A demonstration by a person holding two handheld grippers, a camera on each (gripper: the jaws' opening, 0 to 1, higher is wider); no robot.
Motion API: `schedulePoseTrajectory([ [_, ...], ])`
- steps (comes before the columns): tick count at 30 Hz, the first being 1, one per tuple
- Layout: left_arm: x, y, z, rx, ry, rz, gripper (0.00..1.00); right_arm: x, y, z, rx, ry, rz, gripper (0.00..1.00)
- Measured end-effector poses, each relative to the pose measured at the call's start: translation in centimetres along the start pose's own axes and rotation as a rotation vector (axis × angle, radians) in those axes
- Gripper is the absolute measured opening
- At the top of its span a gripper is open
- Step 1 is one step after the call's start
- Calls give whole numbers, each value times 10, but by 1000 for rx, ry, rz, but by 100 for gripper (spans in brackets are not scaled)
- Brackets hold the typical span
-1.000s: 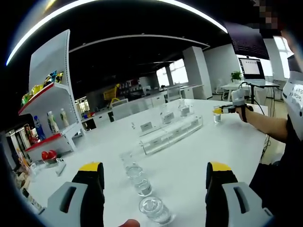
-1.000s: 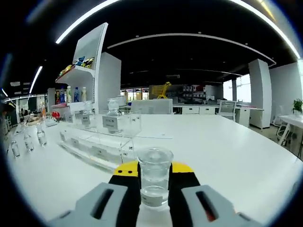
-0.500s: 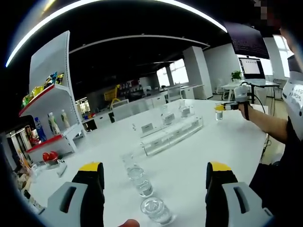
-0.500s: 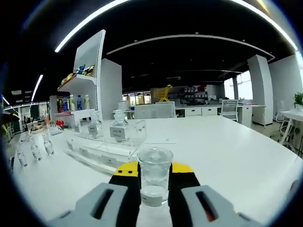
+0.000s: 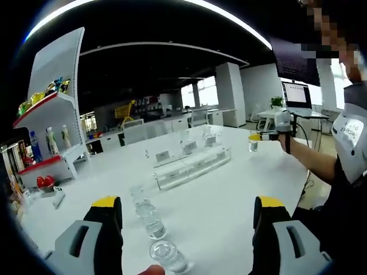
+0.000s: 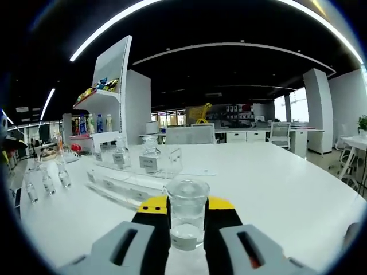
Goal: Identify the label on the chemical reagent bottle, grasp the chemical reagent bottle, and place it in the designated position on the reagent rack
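White table point(image 6: 275, 189) bears rack point(image 6: 135, 175); right claw point(image 6: 187, 207) pinches bottle point(image 6: 187, 220), left claw point(image 5: 186, 207) spread.

A white table point(image 5: 241, 189) carries a clear rack point(image 5: 189, 167) and glass bottles point(image 5: 150, 220).

In the left gripper view, the left gripper point(image 5: 186, 209) is hanging with its two yellow-tipped jaws standing wide apart and nothing between them, while a fingertip point(image 5: 152, 269) of the person's hand is peeking in at the bottom edge. In that same view the right gripper point(image 5: 255, 137) is being held out away from the body on an extended bare forearm point(image 5: 312, 163), with the person's hand point(image 5: 285, 133) wrapping its handle. In the right gripper view, the right gripper point(image 6: 186, 215) is pressing its jaws close together against the sides of a clear reagent bottle point(image 6: 187, 213), holding it upright.
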State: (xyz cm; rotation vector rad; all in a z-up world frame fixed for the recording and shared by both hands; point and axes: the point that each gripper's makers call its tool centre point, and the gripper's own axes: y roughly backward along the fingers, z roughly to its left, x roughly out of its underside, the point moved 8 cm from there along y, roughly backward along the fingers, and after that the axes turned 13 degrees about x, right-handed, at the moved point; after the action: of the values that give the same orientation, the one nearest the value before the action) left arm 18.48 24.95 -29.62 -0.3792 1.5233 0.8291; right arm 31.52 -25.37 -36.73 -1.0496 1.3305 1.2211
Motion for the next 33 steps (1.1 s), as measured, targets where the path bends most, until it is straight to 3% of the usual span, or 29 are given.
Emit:
schedulePoseTrajectory([
  [3,-3,-1,1,-6,-5,5,95,-2,3,2,-8,8,4,18],
  [7,-8,-1,4,-20,7,-34,95,-8,8,3,-11,14,0,18],
  [14,2,-5,8,-34,2,-14,95,-16,15,1,-8,-5,-15,18],
  [33,1,1,8,-39,-4,-36,95,-32,24,13,-25,9,-24,18],
])
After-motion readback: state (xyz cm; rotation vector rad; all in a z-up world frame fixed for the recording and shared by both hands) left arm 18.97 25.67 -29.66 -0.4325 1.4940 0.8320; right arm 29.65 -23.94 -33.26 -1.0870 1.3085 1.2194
